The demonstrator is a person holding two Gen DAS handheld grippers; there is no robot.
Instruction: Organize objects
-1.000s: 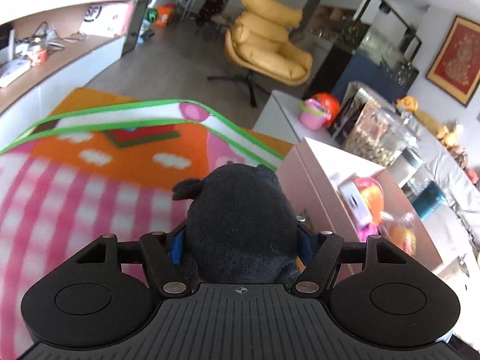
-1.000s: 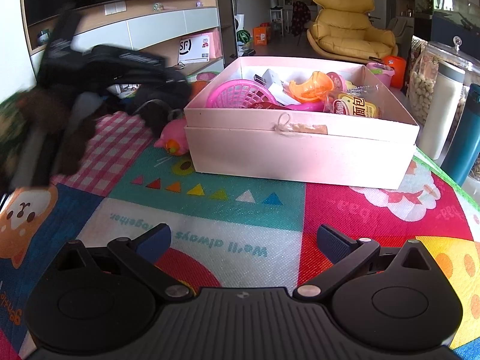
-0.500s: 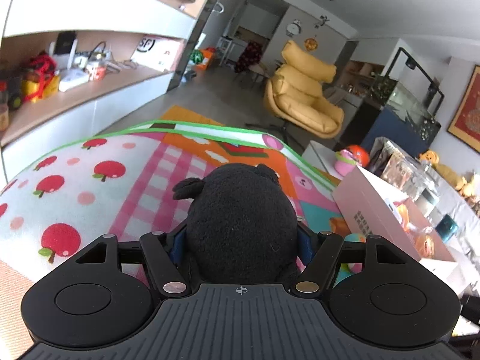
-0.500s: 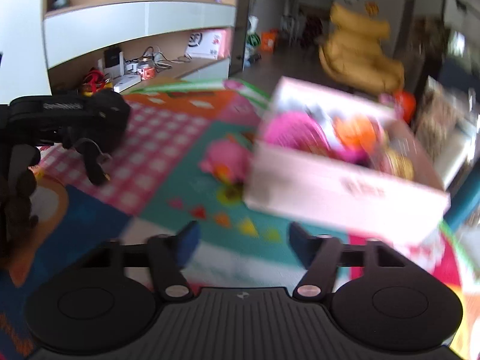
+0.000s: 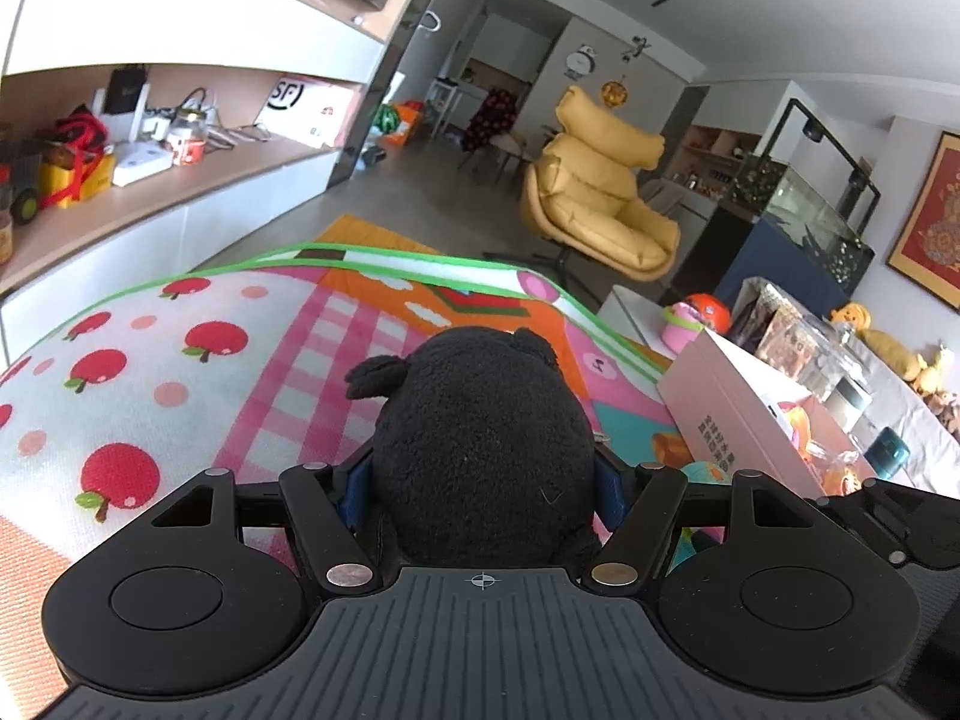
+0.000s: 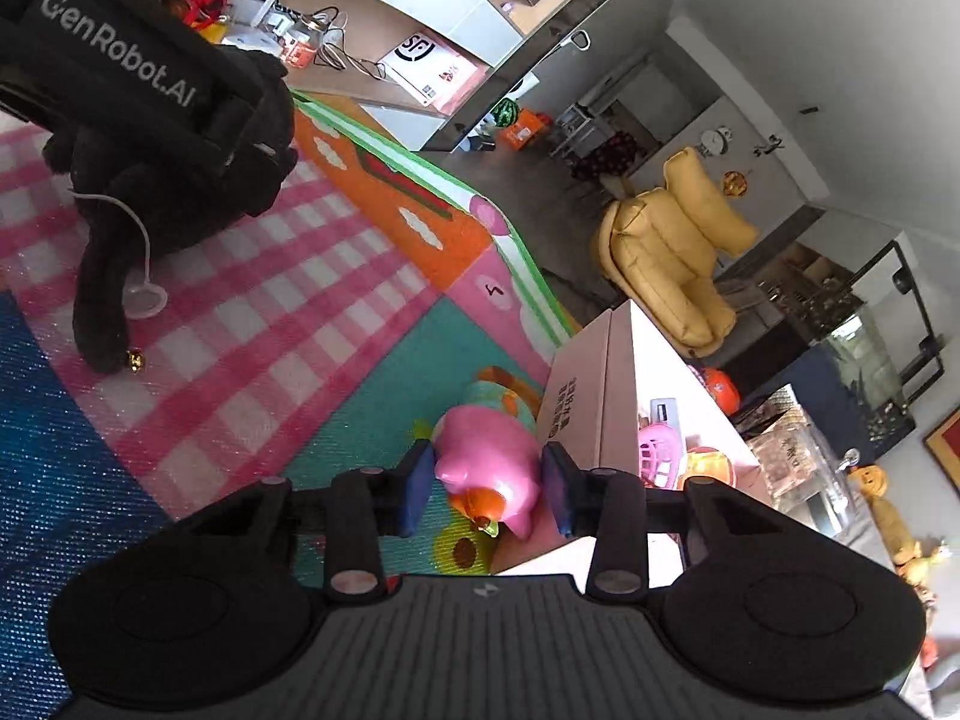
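The left tool (image 5: 483,480) grips the black plush toy (image 5: 480,444) above the play mat (image 5: 180,372). The right tool (image 6: 487,483) stands wide around the pink toy (image 6: 489,468), just beside the pink box (image 6: 591,396) corner. Advisable: close squarely on the toy's body before lifting clear of the box wall.

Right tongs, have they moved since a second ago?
Yes. The right tongs went from facing the long side of the pink box from a distance to straddling the pink toy at the box's corner.
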